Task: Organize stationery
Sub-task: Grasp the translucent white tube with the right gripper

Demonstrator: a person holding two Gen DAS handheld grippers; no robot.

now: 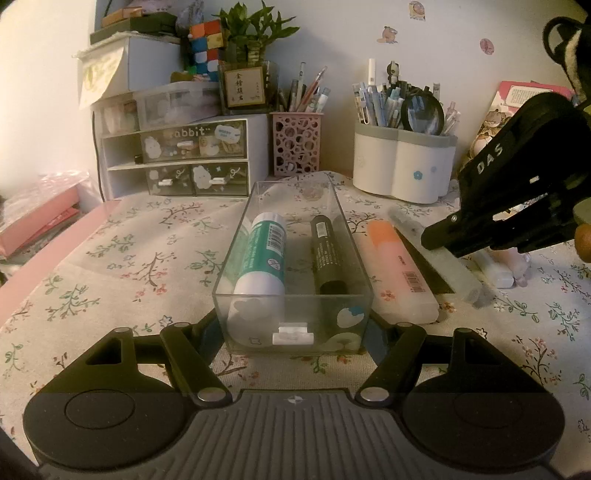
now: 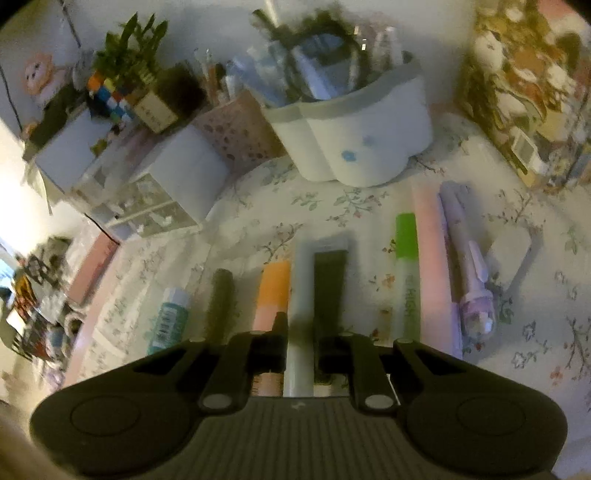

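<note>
Desk surface covered by a floral tablecloth (image 1: 147, 258), set against a pale wall (image 1: 332, 37) bearing small cartoon stickers (image 1: 417, 10). At the rear left stands a white drawer unit (image 1: 177, 158), with a potted plant (image 1: 255, 37) and a multicoloured cube (image 1: 205, 46) above it. A pink perforated pen cup (image 1: 297, 144) and a white pen holder (image 1: 402, 166) stand against the wall. Lighting is dim and warm.

Both grippers, left gripper (image 1: 295, 325) and right gripper (image 2: 300, 347): black linkage arms, silver pivot screws, ribbed grey base; white "DAS" lettering.
</note>
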